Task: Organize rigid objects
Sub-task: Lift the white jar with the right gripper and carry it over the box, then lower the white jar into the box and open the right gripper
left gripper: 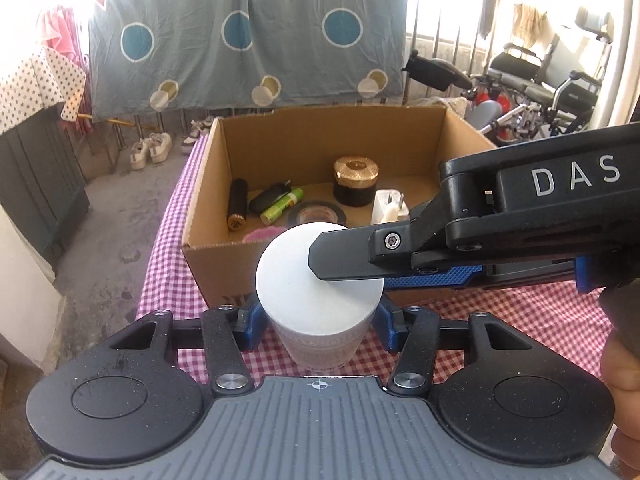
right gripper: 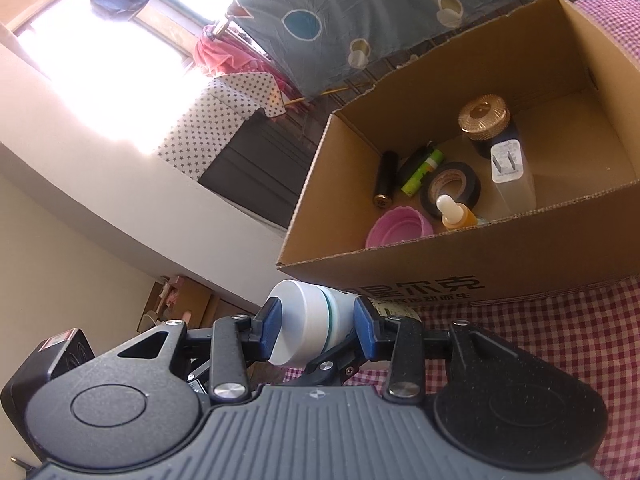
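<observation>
Two grippers on jar (left gripper: 316, 280): your left gripper (left gripper: 318, 322) clamps body, right gripper (right gripper: 316, 322) pinches lid top-to-bottom. Box (left gripper: 208, 256) lies just beyond, upper centre; jar axis upright.

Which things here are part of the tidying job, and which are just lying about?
Part of the job:
- white jar, held by the left claw and the right claw
- cardboard box
- things already inside: gold-lidded jar, tape roll, pink lid, dropper bottle, plug

Lying about:
- hanging sheet
- shoes
- wheelchair
</observation>
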`<state>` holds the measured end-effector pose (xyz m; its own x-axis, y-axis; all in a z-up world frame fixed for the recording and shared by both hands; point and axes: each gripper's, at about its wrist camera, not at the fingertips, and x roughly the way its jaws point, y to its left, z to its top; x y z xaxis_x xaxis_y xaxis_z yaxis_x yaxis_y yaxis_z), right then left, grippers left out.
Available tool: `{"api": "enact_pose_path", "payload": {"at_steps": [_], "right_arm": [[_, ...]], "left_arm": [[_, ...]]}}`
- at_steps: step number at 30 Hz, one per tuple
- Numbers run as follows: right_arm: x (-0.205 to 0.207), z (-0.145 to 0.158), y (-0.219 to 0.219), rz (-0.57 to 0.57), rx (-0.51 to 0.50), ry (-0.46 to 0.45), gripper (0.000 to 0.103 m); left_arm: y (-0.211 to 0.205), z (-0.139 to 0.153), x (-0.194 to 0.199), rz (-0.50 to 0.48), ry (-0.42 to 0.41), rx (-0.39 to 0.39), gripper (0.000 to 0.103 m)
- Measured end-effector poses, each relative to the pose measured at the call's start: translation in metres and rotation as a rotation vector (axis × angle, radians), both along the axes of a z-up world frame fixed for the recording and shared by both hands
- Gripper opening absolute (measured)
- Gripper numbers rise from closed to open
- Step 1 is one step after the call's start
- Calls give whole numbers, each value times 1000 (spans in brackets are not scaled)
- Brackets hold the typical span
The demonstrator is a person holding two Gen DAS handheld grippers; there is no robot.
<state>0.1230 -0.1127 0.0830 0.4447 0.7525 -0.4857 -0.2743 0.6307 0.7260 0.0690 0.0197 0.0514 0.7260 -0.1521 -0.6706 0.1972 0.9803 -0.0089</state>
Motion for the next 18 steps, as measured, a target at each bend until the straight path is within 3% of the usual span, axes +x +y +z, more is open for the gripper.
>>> {"api": "enact_pose_path", "payload": {"at_steps": [6, 10, 14, 18], "right_arm": [[-3, 63, -16, -9, 14, -168, 44], [8, 95, -38, -42, 9, -229, 44], [22, 107, -67, -97, -22, -255, 44], [44, 91, -93, -149, -72, -217, 45]], "left_arm": [[-11, 59, 5, -86, -109, 13, 53], [-31, 87, 23, -145, -145, 8, 53], [-55, 92, 49, -200, -128, -29, 53], [-83, 74, 85, -242, -52, -37, 53]]}}
